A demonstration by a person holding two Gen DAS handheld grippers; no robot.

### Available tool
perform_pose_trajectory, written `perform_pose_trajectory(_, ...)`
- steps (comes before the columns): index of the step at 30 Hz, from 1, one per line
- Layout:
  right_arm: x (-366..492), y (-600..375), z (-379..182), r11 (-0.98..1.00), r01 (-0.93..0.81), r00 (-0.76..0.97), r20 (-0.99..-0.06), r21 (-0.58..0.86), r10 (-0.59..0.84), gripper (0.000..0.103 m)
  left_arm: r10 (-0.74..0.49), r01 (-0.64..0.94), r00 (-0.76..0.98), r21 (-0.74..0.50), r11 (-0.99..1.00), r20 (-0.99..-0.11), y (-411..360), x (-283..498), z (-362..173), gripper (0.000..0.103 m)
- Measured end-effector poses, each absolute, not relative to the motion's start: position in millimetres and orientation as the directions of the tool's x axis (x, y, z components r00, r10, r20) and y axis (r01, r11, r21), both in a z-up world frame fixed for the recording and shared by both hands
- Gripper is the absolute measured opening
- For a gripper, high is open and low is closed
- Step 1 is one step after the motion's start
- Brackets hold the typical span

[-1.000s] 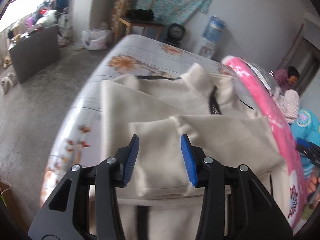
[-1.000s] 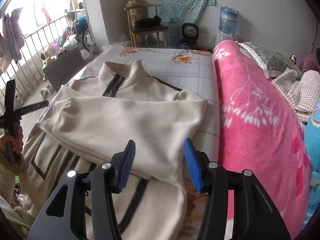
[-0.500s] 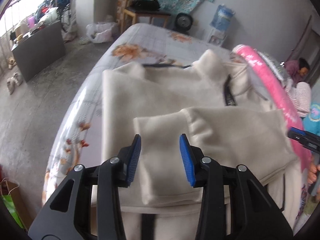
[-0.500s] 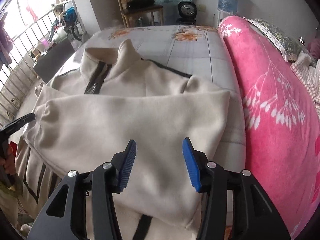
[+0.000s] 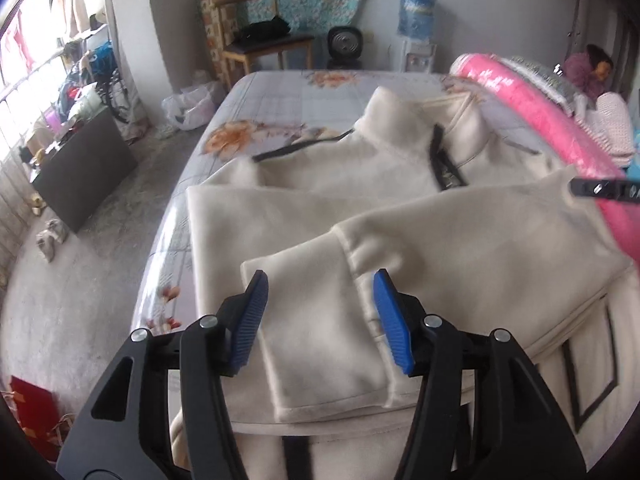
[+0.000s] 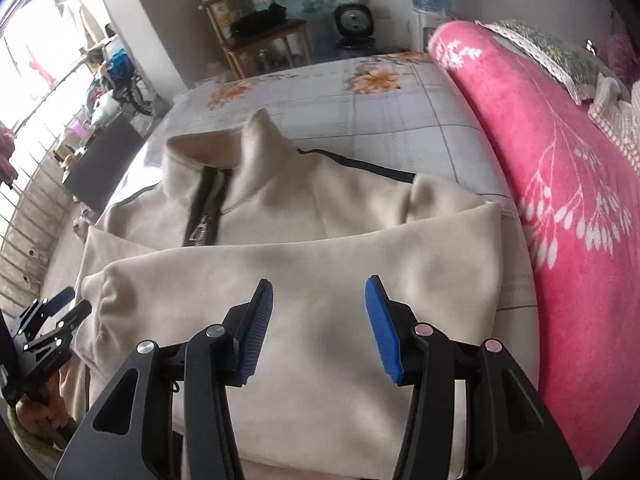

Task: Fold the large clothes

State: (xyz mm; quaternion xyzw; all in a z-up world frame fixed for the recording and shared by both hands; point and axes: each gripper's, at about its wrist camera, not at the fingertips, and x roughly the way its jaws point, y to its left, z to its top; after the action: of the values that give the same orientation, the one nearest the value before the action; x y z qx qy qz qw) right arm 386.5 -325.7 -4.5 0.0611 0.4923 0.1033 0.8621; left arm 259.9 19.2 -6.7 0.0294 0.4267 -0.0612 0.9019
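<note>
Left gripper (image 5: 320,322) just widened above jacket (image 5: 460,240) cuff edge.

Floral bed (image 5: 280,92), cream jacket (image 5: 320,184), pink blanket (image 6: 560,184)

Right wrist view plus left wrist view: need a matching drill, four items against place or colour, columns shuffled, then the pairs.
Column one:
1. cream jacket
2. pink blanket
3. water bottle
4. wooden chair

Column two:
A. against the far wall, blue, on a dispenser
B. spread on the bed, sleeves folded across its front
C. past the bed's far end, something black on its seat
D. heaped along the bed's right side, white branch print

Pairs: 1-B, 2-D, 3-A, 4-C
</note>
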Motion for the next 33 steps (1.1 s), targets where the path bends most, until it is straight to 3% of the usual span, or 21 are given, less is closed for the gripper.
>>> perform_pose_trajectory(2,387,-311,-17,0.973,-0.147,0.462,-0.858,0.178,0.227,0.047,-0.105,0.161,0.606,-0.008,0.987,-0.788,11,261,-10,0.052)
perform_pose_trajectory(5,388,-306,-40,0.982,-0.129,0.392,-0.903,0.137,0.177,0.048,-0.01,0.156,0.536,0.087,0.984,-0.844,1,269,-34,0.052)
perform_pose_trajectory(8,367,-302,-26,0.984,-0.134,0.415,-0.894,0.121,0.167,0.048,-0.051,0.128,0.539,0.022,0.991,-0.841,15,260,-34,0.054)
perform_pose_trajectory(13,330,-287,-10,0.971,-0.21,0.446,-0.874,0.111,0.196,0.074,-0.041,0.15,0.59,0.06,0.987,-0.807,19,236,-16,0.058)
perform_pose_trajectory(17,311,-281,-20,0.977,-0.201,0.424,-0.894,0.066,0.147,0.075,-0.034,0.162,0.543,0.064,0.985,-0.839,25,220,-16,0.063)
perform_pose_trajectory(20,282,-282,-4,0.978,-0.188,0.463,-0.87,0.09,0.169,0.075,-0.108,0.203,0.541,0.005,0.979,-0.834,34,195,-7,0.079)
perform_pose_trajectory(25,229,-279,5,0.985,-0.16,0.507,-0.85,0.07,0.143,0.088,-0.135,0.222,0.515,-0.02,0.975,-0.847,42,151,-6,0.084)
perform_pose_trajectory(33,171,-280,-22,0.996,-0.061,0.473,-0.877,0.067,0.088,0.089,-0.051,0.252,0.506,0.091,0.963,-0.861,26,97,-30,0.084)
